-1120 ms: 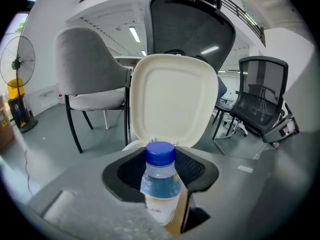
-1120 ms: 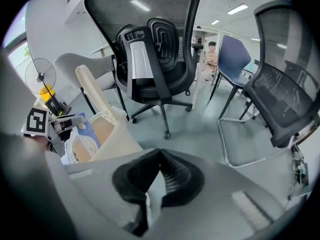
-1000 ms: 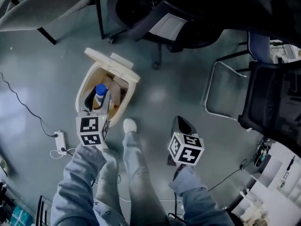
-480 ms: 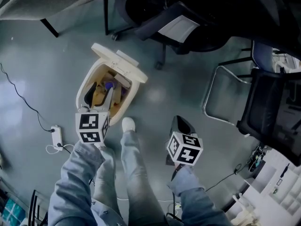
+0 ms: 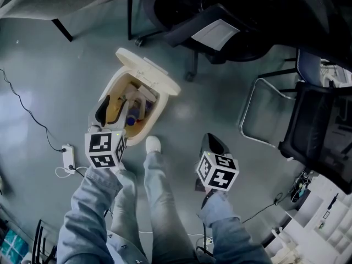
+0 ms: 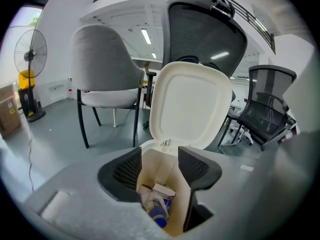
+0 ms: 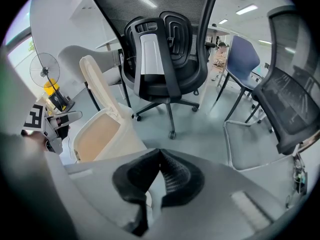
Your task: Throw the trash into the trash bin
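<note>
The left gripper [image 6: 159,159] is released: its two jaws have just been opening and nothing sits between them. Right below lies the one blue-capped bottle [image 6: 158,215], down inside the single cream trash bin [image 5: 154,114] among a few pieces of paper and carton, under the one raised lid [image 6: 189,106]. The right gripper [image 7: 160,154] is clenched on nothing, well apart from the bin. Three chairs stand behind the bin in the left gripper view. A second ago the bottle stood upright in the left jaws over the bin mouth; now it rests inside.
</note>
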